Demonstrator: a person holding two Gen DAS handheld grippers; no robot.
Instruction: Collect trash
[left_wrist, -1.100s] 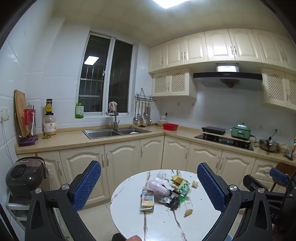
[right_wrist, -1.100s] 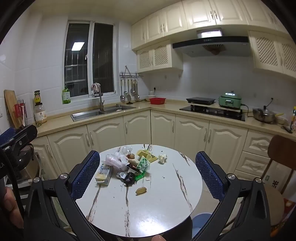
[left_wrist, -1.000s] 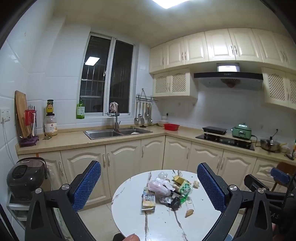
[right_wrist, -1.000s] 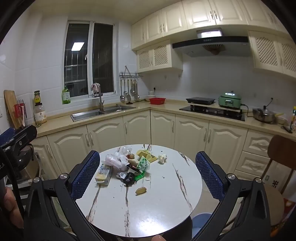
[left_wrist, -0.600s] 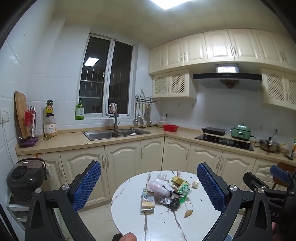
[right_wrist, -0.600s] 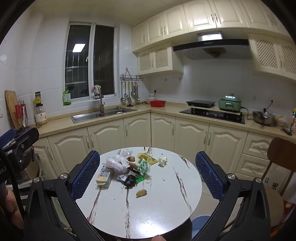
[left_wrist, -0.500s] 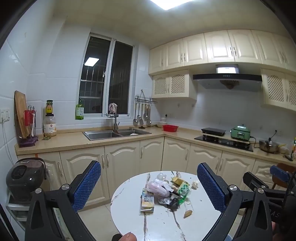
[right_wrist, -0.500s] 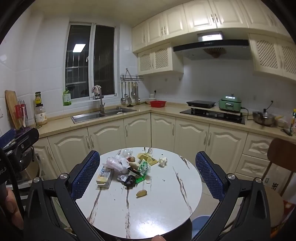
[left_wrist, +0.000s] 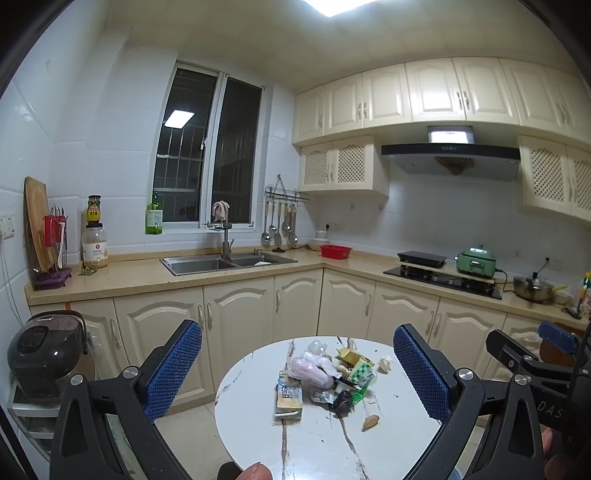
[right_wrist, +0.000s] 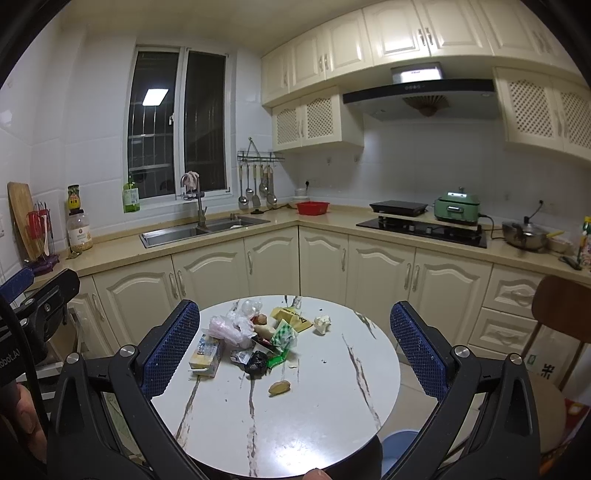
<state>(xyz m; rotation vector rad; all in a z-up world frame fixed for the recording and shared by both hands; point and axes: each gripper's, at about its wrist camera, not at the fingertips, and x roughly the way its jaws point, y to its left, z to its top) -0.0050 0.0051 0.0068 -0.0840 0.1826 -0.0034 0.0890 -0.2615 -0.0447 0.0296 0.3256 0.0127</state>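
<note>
A pile of trash lies on a round white marble table (right_wrist: 314, 417): a yellow drink carton (right_wrist: 205, 356), a pink plastic bag (right_wrist: 227, 328), a green wrapper (right_wrist: 282, 334), a black crumpled piece (right_wrist: 256, 362), a yellow box (right_wrist: 291, 315), a white paper wad (right_wrist: 321, 323) and a brown scrap (right_wrist: 279, 387). The pile also shows in the left wrist view, with the carton (left_wrist: 289, 397) nearest. My left gripper (left_wrist: 295, 369) and right gripper (right_wrist: 295, 341) are both open and empty, held above and short of the table.
Cream kitchen cabinets and a counter with a sink (left_wrist: 225, 262) run behind the table. A black rice cooker (left_wrist: 42, 354) stands at the left. A brown chair (right_wrist: 561, 314) stands at the right. A blue bin (right_wrist: 399, 448) sits under the table's near right edge.
Both views have shifted slightly; the grippers stay open and empty, and the trash on the table has not moved.
</note>
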